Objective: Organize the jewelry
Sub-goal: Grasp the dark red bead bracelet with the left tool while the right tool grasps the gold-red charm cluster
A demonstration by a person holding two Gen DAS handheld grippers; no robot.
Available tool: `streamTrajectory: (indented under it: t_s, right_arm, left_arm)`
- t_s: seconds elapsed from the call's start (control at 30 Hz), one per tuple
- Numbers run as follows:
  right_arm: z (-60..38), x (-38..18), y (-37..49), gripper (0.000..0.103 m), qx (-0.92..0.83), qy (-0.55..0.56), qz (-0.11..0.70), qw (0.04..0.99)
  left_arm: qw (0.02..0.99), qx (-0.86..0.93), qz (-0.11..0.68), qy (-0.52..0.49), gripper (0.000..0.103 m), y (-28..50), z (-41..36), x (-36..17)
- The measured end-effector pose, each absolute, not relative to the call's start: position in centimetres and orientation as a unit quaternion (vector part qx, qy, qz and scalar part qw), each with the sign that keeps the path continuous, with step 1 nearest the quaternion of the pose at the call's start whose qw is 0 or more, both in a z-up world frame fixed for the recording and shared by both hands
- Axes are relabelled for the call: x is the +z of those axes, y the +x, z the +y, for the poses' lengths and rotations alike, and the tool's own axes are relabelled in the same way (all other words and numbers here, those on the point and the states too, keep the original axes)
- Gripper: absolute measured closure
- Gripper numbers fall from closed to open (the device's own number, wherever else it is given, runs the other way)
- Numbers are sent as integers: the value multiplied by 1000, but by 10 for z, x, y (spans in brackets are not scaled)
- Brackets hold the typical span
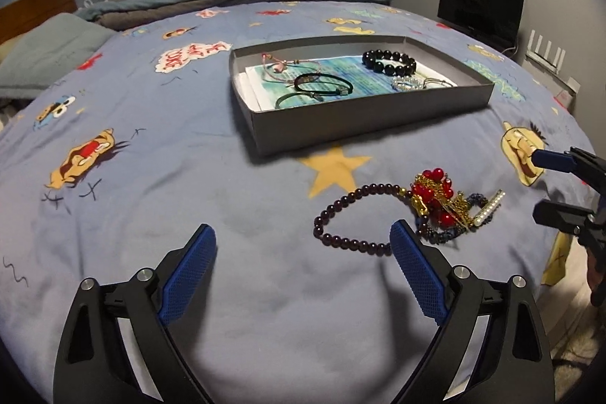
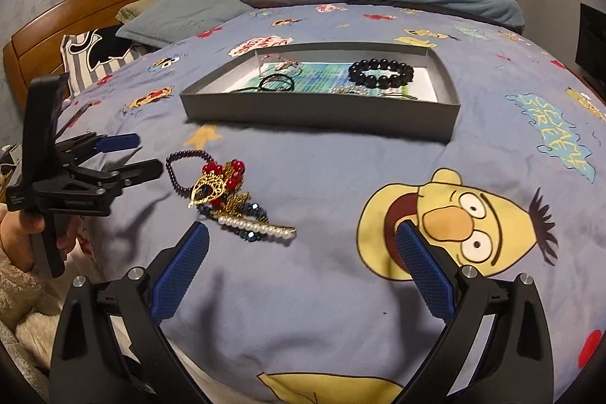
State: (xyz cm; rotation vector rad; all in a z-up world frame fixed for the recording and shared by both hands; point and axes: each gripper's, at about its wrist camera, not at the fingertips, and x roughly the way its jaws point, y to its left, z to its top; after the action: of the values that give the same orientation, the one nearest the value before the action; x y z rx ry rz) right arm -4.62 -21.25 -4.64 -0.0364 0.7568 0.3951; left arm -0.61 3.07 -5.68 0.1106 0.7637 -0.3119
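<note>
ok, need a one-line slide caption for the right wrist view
Open right claw hovers above the bedspread near a tangled jewelry pile; grey tray behind already holds bracelets.

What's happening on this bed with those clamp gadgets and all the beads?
Someone is sorting jewelry into a shallow grey box on the bed. Several bracelets already lie inside, including a black bead bracelet. A tangled pile still waits on the bedspread: a dark purple bead bracelet, red beads with gold chain, and a pearl clip. The left gripper and right gripper both hover near the pile with jaws wide apart, holding nothing yet.
</note>
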Motion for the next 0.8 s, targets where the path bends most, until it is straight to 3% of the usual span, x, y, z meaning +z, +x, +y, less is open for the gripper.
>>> streamTrajectory:
  t_s: [0.1, 0.23, 0.67, 0.73, 0.8]
  right_arm:
    - [-211, -49, -46, 5, 194, -15, 370, 908]
    - [-212, -50, -45, 5, 195, -10, 372, 908]
    - [-192, -48, -40, 6, 209, -3, 366, 907]
    - [-184, -48, -39, 13, 216, -11, 366, 905]
    - [-173, -50, -40, 18, 226, -18, 368, 902]
  left_arm:
    - [914, -153, 373, 49, 11, -2, 29, -59]
    - [911, -156, 377, 63, 34, 5, 22, -63]
    - [902, -177, 371, 131, 79, -6, 4, -73]
    - [904, -173, 369, 130, 92, -6, 6, -72]
    - [904, -178, 373, 112, 95, -4, 14, -69]
